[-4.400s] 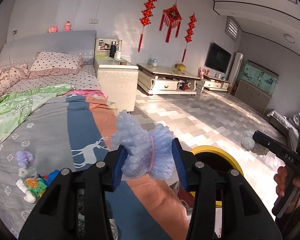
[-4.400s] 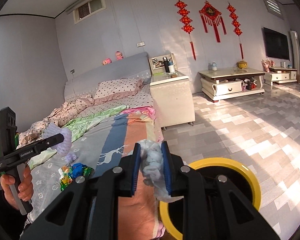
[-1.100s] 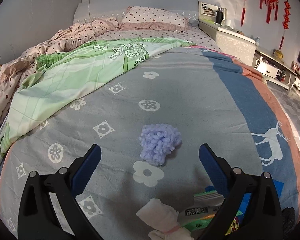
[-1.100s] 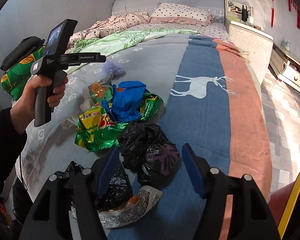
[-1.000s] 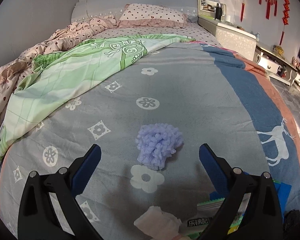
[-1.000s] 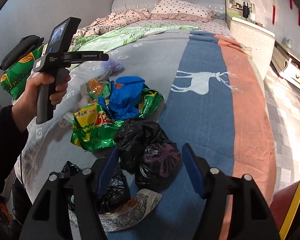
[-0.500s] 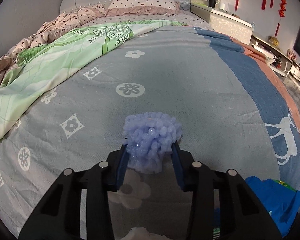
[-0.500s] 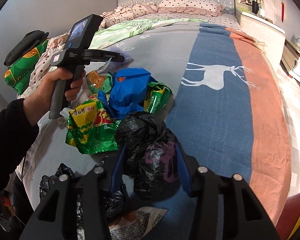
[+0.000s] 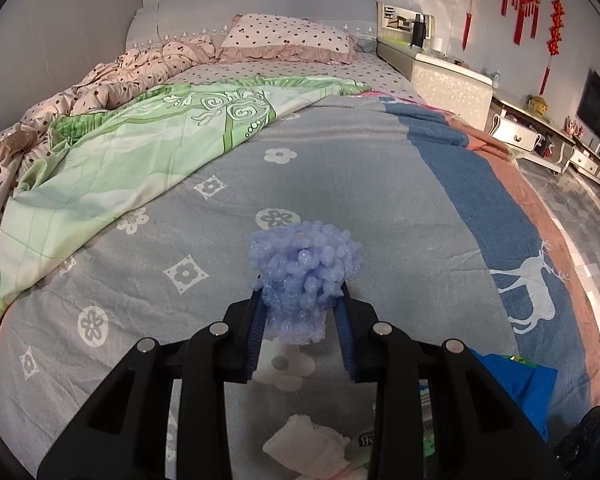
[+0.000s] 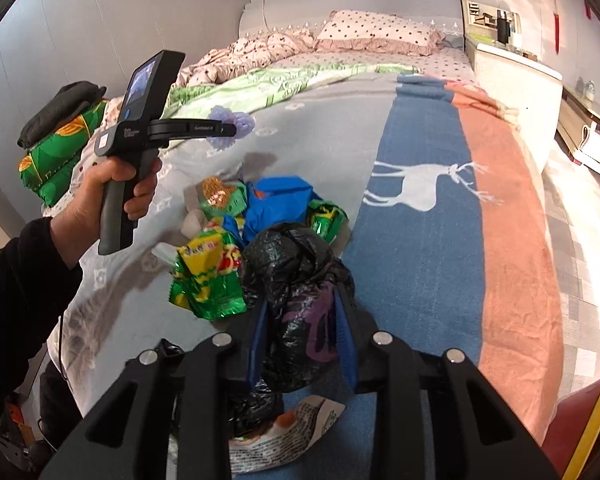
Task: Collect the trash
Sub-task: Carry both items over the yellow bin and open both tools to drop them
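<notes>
My left gripper point(image 9: 300, 312) is shut on a lilac foam wad point(image 9: 305, 268) and holds it above the grey bedspread point(image 9: 340, 184); the wad also shows in the right wrist view point(image 10: 236, 126). My right gripper point(image 10: 302, 328) is shut on a crumpled black plastic bag point(image 10: 296, 280) and holds it over the bed. Beside it lie green and yellow snack wrappers point(image 10: 206, 276), a blue bag point(image 10: 278, 200) and a printed wrapper point(image 10: 284, 436). A white tissue point(image 9: 306, 450) lies under my left gripper.
A green sheet point(image 9: 112, 152) and pink dotted bedding point(image 9: 112, 80) cover the far left of the bed. A white nightstand point(image 9: 452, 84) stands at the right. A yellow bin rim point(image 10: 596, 428) shows at the lower right. Folded clothes point(image 10: 56, 140) lie at the left.
Both grippers closed: the left on the lilac foam wad, the right on the black bag. Both have since lifted their loads a little off the bedspread.
</notes>
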Demonstrator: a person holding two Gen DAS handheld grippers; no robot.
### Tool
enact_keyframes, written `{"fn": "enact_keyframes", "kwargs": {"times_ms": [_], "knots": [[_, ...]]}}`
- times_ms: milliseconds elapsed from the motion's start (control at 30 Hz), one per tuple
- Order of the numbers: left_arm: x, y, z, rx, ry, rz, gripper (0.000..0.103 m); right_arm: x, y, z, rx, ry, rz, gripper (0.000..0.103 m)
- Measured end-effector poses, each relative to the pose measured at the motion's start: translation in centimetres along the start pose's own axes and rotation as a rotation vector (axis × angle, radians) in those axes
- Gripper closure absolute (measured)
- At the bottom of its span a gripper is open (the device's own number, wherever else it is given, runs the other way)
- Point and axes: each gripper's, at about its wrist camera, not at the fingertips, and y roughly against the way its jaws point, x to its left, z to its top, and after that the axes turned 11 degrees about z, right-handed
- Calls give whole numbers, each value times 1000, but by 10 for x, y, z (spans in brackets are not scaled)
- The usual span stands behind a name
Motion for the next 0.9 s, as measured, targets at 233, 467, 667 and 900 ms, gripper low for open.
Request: {"fn": "enact_keyframes", "kwargs": {"times_ms": [233,467,667,900], "knots": [[1,72,1,-80,14,-31,73,13,48,4,-87,-25,14,74],[-20,154,-2,-172,13,-96,73,26,105,5,-199,-28,-15,74],[-53,215,-6,-235,-14,-164,72,30,153,3,-292,-22,-63,74],[-102,274,-11,-285,-59,-256,72,11,217,-6,-405,-76,-128,74]]}}
